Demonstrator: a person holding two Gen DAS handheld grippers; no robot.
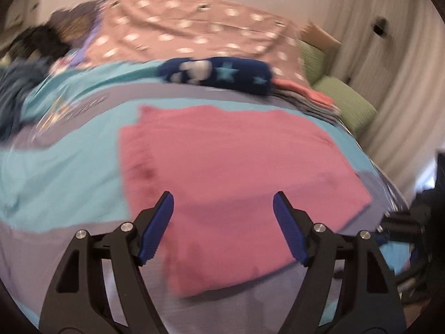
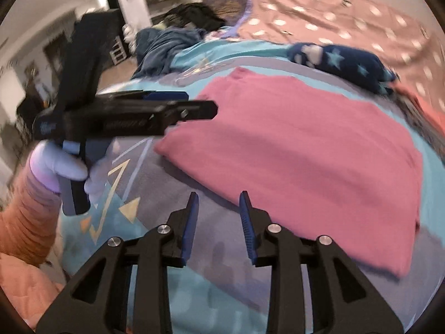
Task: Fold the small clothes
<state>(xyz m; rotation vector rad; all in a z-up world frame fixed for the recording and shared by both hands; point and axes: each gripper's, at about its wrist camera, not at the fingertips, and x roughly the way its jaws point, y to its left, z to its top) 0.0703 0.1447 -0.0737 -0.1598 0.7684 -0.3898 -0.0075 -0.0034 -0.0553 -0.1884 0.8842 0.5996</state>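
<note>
A folded pink garment (image 1: 239, 172) lies flat on the turquoise and grey bedspread (image 1: 61, 172), a navy star-patterned bundle (image 1: 219, 73) beyond it. The left gripper (image 1: 224, 228) hangs over its near edge, jaws wide and empty; the right gripper (image 2: 219, 228) stands partly parted beside it, gripping nothing

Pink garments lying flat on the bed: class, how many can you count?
1. The pink garment lies folded flat on the teal and grey bedspread, in front of the navy star-patterned roll. Others may sit hidden in the side piles.
</note>
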